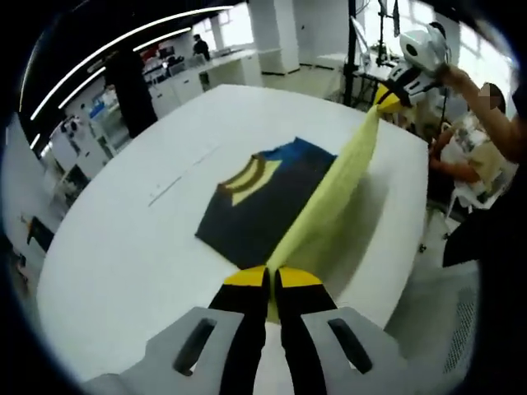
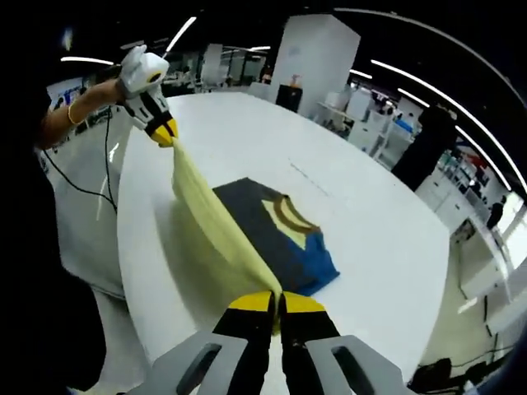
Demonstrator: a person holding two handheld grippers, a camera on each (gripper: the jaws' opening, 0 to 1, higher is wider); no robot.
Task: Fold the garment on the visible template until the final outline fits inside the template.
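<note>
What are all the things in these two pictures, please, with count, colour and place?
T-shirt: one, dark navy with blue part and yellow-brown collar, lying on the table; its yellow edge is lifted and stretched between both claws.
Table: one, white, under the T-shirt.
Line marks: thin, grey, on the table beside the T-shirt.
Left claw: one, black with yellow tips, shut on the yellow edge.
Right claw: one, same colours, shut on the other end.

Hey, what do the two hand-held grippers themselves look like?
Each hand-held gripper, left and right, has a light grey body, black jaws and yellow tips. Seen from the right gripper view, the left one trails a thin black cable, and a yellow band circles the wrist.
</note>
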